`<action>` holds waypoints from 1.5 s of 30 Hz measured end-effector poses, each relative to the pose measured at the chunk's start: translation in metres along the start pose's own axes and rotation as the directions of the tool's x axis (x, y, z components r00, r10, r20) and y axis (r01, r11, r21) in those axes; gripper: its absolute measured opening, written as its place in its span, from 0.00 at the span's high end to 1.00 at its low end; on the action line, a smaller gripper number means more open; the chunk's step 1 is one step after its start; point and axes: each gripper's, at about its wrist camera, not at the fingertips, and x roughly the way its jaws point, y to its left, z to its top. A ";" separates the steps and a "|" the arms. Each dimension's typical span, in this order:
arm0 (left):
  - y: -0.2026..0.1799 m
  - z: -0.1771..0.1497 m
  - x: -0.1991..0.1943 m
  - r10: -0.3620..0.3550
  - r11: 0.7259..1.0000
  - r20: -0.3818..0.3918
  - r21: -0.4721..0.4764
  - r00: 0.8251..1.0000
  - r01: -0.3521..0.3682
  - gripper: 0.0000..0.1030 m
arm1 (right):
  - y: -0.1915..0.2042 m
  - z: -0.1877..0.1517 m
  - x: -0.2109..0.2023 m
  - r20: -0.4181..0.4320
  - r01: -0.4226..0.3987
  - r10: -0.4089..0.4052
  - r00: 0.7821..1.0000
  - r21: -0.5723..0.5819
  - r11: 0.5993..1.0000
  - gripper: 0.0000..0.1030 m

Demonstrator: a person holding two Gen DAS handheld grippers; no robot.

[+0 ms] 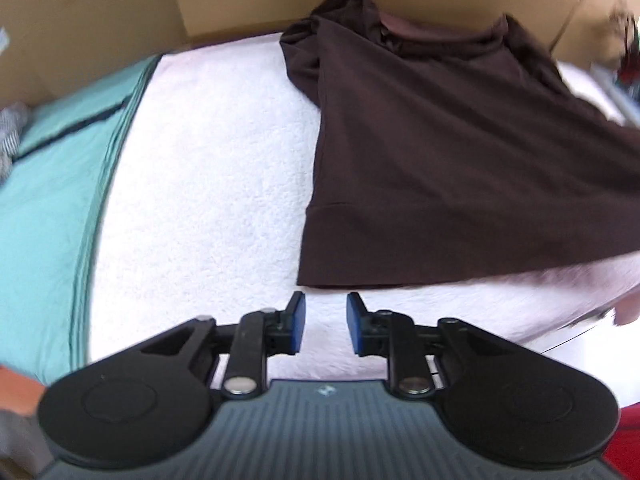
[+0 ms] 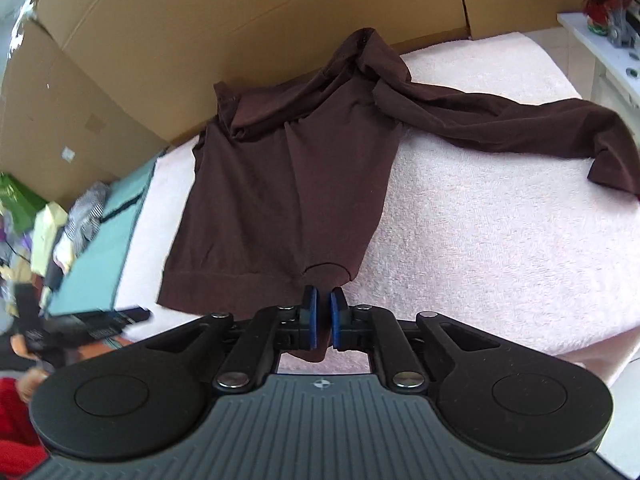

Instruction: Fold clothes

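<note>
A dark brown long-sleeved top (image 1: 432, 152) lies on a white fleecy cover (image 1: 208, 200), collar toward the cardboard at the back. My left gripper (image 1: 326, 320) hovers open just short of the top's near left hem corner, with nothing between its blue pads. In the right wrist view the same top (image 2: 280, 184) lies with one sleeve (image 2: 520, 124) stretched out to the right. My right gripper (image 2: 323, 316) is shut on the hem at the top's near right corner, and brown cloth shows between and below its pads.
Cardboard boxes (image 2: 200, 20) wall off the back. A teal folded cloth (image 1: 52, 200) lies at the cover's left edge, with striped and mixed clutter (image 2: 80, 216) beyond it. A white shelf (image 2: 600, 40) with a red plant stands at the far right.
</note>
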 end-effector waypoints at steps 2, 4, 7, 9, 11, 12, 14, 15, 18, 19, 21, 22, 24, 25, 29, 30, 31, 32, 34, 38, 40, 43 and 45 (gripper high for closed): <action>-0.004 -0.001 0.012 0.023 0.998 -0.007 0.050 1.000 -0.023 0.72 | 0.000 0.004 0.000 0.018 -0.018 0.018 1.000 0.030 0.999 0.93; -0.009 -0.001 0.024 0.047 0.994 -0.013 0.100 0.999 -0.046 0.61 | -0.001 0.008 -0.002 0.041 -0.048 0.045 0.998 0.071 0.996 0.93; -0.011 0.002 0.036 0.052 0.990 -0.005 0.131 0.999 -0.051 0.59 | -0.001 0.017 -0.007 0.083 -0.085 0.076 0.994 0.114 0.990 0.93; -0.003 0.011 0.040 -0.013 0.997 -0.025 0.073 1.000 0.015 0.77 | -0.001 0.021 -0.010 0.105 -0.090 0.077 0.991 0.120 0.989 0.93; -0.003 0.016 0.040 -0.065 0.998 -0.028 0.026 0.997 0.066 0.98 | 0.001 0.026 -0.012 0.118 -0.084 0.071 0.991 0.113 0.990 0.93; -0.003 0.019 0.038 -0.074 0.997 -0.025 0.010 0.997 0.074 1.00 | 0.002 0.028 -0.012 0.124 -0.077 0.063 0.990 0.107 0.991 0.93; -0.002 0.026 0.029 -0.103 0.994 -0.002 -0.036 0.995 0.102 1.00 | 0.005 0.031 -0.013 0.137 -0.054 0.041 0.990 0.092 0.994 0.93; 0.000 0.030 0.023 -0.121 0.991 0.018 -0.063 0.993 0.122 1.00 | 0.006 0.033 -0.014 0.144 -0.048 0.035 0.989 0.090 0.995 0.93; 0.009 0.045 -0.005 -0.162 0.976 0.103 -0.127 0.981 0.175 1.00 | 0.007 0.038 -0.017 0.168 -0.051 0.034 0.985 0.100 0.994 0.93; 0.011 0.051 -0.017 -0.168 0.973 0.137 -0.139 0.976 0.187 1.00 | 0.008 0.040 -0.018 0.176 -0.058 0.038 0.984 0.105 0.993 0.93; 0.017 0.063 -0.042 -0.178 0.965 0.210 -0.154 0.961 0.213 1.00 | 0.009 0.046 -0.021 0.197 -0.086 0.062 0.978 0.118 0.989 0.93; 0.020 0.070 -0.054 -0.183 0.961 0.247 -0.158 0.952 0.225 1.00 | 0.010 0.049 -0.024 0.212 -0.104 0.076 0.974 0.125 0.987 0.93; 0.024 0.084 -0.075 -0.179 0.959 0.309 -0.156 0.934 0.235 1.00 | 0.011 0.056 -0.030 0.242 -0.143 0.106 0.964 0.139 0.980 0.93; 0.026 0.091 -0.085 -0.176 0.959 0.338 -0.154 0.925 0.238 1.00 | 0.012 0.060 -0.035 0.263 -0.164 0.123 0.957 0.142 0.976 0.93; 0.034 0.109 -0.119 -0.160 0.958 0.433 -0.150 0.887 0.246 1.00 | 0.020 0.077 -0.060 0.348 -0.230 0.173 0.921 0.129 0.965 0.94; 0.035 0.112 -0.127 -0.155 0.958 0.454 -0.149 0.877 0.247 1.00 | 0.022 0.079 -0.068 0.366 -0.239 0.182 0.913 0.118 0.964 0.94; 0.037 0.110 -0.138 -0.148 0.959 0.476 -0.146 0.867 0.244 1.00 | 0.024 0.079 -0.075 0.382 -0.248 0.190 0.904 0.109 0.962 0.95; 0.038 0.107 -0.147 -0.139 0.960 0.498 -0.143 0.856 0.240 1.00 | 0.024 0.079 -0.082 0.397 -0.258 0.198 0.896 0.102 0.961 0.98; 0.043 0.102 -0.165 -0.124 0.963 0.536 -0.136 0.835 0.230 1.00 | 0.026 0.079 -0.095 0.427 -0.277 0.215 0.878 0.090 0.957 1.00; 0.043 0.096 -0.153 -0.116 0.967 0.478 -0.148 0.871 0.209 1.00 | 0.029 0.080 -0.106 0.464 -0.144 0.090 0.881 0.082 0.986 0.96; 0.036 0.086 -0.130 -0.118 0.972 0.398 -0.142 0.910 0.188 1.00 | 0.030 0.074 -0.090 0.399 -0.093 0.066 0.915 0.050 0.994 0.94; 0.021 0.061 -0.089 -0.101 0.986 0.266 -0.104 0.959 0.132 0.90 | 0.035 0.057 -0.051 0.272 -0.020 0.022 0.962 -0.010 1.000 0.82; 0.018 0.044 -0.060 -0.085 0.988 0.169 -0.112 0.982 0.105 0.90 | 0.040 0.041 -0.020 0.188 0.043 -0.032 0.982 -0.056 0.998 0.79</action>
